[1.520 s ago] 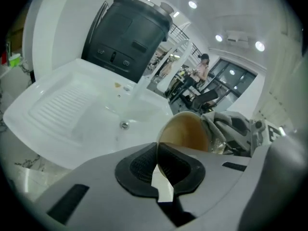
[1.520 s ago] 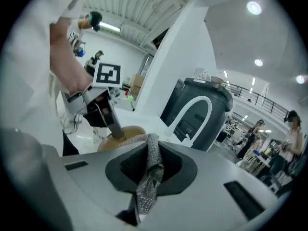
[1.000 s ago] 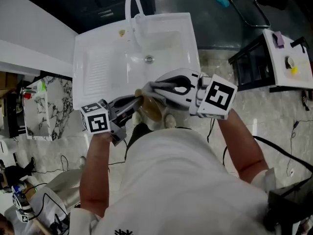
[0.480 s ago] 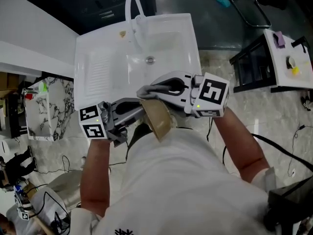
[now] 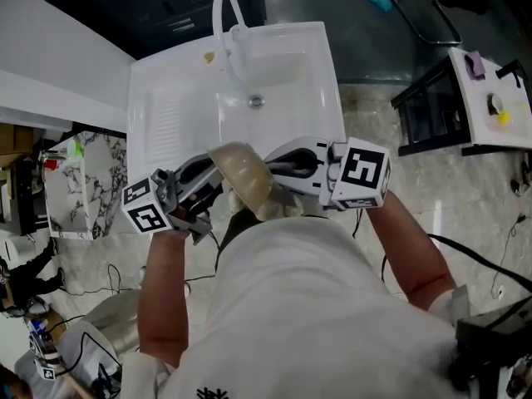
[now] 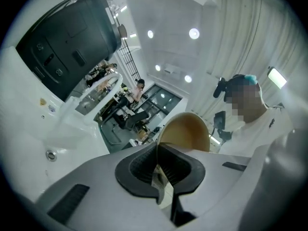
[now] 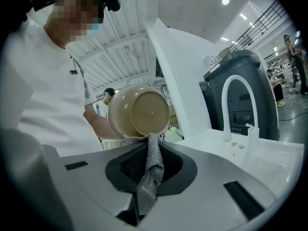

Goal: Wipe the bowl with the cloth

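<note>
The bowl (image 5: 239, 175) is held tilted in the air between the two claws, just in front of the person's shirt (image 5: 307, 306) and over the near edge of the sink (image 5: 312, 56). Its thin rim is clamped by the left claw (image 6: 158, 166), whose jaws are all but closed on it. The tan inside is seen rising just beyond that claw's tips. The bowl's underside, with its round foot, is turned toward the right claw (image 7: 149, 163).

The cloth (image 7: 150, 177), grey and woven, is pinched between the right claw's closed jaws. A strip of it hangs down through them, and its upper end reaches the bowl's lower edge, where the two appear to touch. In the head view most of the cloth is hidden by the right claw's white body, and the bowl's right side is covered by that claw's tips.

Beyond both claws the sink is spread out, with a ribbed drainboard (image 5: 169, 123) on the left claw's side and the drain (image 5: 256, 101) ahead of the right claw. A curved tap (image 5: 224, 7) is mounted at the far rim, and a dark machine (image 7: 240, 76) is seen behind it. Well off to the right claw's side, a white table (image 5: 474, 127) with small items on it is set on the pale floor (image 5: 432, 189). On the left claw's side a marbled surface (image 5: 87, 177) is seen below the sink's edge.
</note>
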Available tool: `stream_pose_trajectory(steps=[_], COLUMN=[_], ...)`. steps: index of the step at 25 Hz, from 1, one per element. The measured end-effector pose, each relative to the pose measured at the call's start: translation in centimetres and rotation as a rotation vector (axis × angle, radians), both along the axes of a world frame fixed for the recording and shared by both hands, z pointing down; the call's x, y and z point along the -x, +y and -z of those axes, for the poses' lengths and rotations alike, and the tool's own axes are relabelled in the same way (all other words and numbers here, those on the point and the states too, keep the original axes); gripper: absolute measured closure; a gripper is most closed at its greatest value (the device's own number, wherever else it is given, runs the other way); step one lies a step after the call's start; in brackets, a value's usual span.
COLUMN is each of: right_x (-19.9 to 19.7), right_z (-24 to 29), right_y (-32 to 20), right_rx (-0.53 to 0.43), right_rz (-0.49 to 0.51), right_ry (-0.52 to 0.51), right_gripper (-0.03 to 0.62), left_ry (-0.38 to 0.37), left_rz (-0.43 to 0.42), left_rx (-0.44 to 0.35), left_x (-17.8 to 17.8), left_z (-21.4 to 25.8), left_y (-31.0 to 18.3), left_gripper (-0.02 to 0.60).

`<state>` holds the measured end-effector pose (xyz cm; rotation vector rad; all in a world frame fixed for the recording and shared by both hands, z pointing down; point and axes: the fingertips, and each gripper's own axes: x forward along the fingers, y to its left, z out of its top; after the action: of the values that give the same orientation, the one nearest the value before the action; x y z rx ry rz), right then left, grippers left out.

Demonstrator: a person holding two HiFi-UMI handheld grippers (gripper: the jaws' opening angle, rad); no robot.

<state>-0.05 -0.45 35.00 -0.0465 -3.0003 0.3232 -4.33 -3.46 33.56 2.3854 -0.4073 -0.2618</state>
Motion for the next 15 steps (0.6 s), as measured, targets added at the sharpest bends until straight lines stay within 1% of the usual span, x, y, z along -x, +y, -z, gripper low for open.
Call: stream_pose_trajectory(steps=[5,9,12,15], right_x=[-0.6,-1.4,-1.8,-2.1], right_z=[0.8,2.1,3.3,4.6], right_y=[1.9,2.7,3.1,2.8], right_rx=[0.006,-0.047,-0.074,-0.088], right_rz=[0.076,0.142,0.166,0.159], right_ry=[-0.041,-0.067,-0.091,-0.126], right_gripper=[0.562,0.562,0.562,0.562], left_ry=[0.009,0.003,-0.012,-0.008], left_rz=[0.035,0.064,0.064,0.053], left_rx=[0.022,0.048,0.068,0.083], left_x=[1.0,1.5,1.5,1.1], left_z=[-0.6,-1.6,-2.4,-2.9], left_y=[-0.4,-1.0,-1.1,-1.0], left_gripper=[0.562,0.563,0.562,0.563])
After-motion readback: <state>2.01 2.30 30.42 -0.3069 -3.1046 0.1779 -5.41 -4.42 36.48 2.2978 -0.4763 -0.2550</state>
